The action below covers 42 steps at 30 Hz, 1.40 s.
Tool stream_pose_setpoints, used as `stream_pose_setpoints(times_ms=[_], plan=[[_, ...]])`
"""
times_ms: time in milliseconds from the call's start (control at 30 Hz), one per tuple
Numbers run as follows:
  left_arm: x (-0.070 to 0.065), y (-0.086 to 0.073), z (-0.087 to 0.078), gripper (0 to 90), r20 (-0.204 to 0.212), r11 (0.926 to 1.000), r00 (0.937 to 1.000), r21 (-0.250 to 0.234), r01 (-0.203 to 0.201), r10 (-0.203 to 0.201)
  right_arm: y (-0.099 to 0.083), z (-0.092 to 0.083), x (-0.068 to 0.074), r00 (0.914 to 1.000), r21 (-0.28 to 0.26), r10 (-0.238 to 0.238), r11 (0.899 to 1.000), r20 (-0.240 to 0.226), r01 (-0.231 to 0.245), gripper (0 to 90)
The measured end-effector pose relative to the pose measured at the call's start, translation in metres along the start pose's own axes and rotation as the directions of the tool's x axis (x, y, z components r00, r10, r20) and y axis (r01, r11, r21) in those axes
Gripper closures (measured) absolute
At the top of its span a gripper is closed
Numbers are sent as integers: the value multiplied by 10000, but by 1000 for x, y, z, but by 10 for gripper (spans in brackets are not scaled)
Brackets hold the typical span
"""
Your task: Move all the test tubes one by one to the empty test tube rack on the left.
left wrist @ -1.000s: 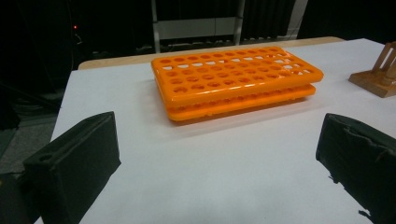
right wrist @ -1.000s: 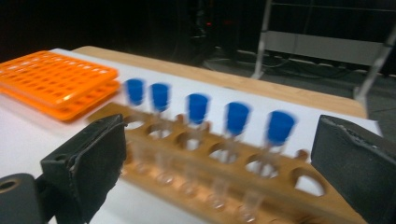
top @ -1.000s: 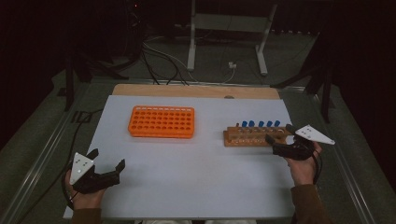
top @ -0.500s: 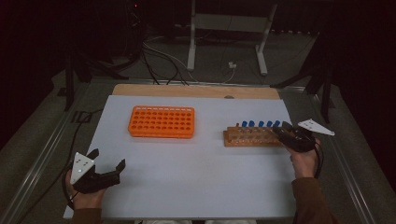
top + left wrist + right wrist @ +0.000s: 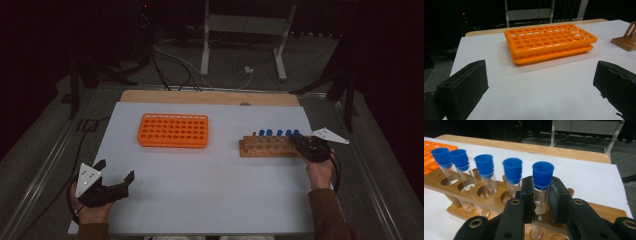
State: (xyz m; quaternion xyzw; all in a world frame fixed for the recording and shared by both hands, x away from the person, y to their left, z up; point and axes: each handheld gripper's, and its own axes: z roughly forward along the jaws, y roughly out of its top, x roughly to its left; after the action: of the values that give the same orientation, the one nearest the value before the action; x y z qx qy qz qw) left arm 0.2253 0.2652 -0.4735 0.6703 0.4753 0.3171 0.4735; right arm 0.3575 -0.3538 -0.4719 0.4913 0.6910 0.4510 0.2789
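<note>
Blue-capped tube [image 5: 542, 187] pinched between right gripper [image 5: 541, 200] fingers [image 5: 527, 195]

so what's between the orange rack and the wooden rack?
Nothing: just bare white sheet between the orange rack and the wooden rack, clearest in the high view.

Right hand-held gripper [image 5: 541, 202]: shifted from a spot just off the right end of the wooden rack [image 5: 267, 147] inward and down onto that end. Jaws, wide apart a second ago, have just been closing and now press on the glass of the end tube [image 5: 541, 192], just under its blue cap [image 5: 543, 174]. Grey plate [image 5: 329, 135]: moved slightly with the hand toward the rack.
</note>
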Motion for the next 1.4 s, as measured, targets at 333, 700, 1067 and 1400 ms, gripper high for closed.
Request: stream_pose_setpoints(times_ms=[333,700,1067,1400], plan=[[-1,0,1,5,2,10000,10000,26,-20,20,0,-2,3,9999,86,-105,9999,20,105,770],[-2,-1,1,5,38,9999,10000,105,-78,78,10,-12,3,10000,-328,20,9995,-5,-20,771],[-3,-2,2,5,86,9997,9999,211,-96,95,29,-27,3,9998,-774,-177,9968,-20,174,772],[-9,2,6,5,450,9997,9990,253,-52,40,46,-37,6,9988,-956,-449,9945,-195,428,772]])
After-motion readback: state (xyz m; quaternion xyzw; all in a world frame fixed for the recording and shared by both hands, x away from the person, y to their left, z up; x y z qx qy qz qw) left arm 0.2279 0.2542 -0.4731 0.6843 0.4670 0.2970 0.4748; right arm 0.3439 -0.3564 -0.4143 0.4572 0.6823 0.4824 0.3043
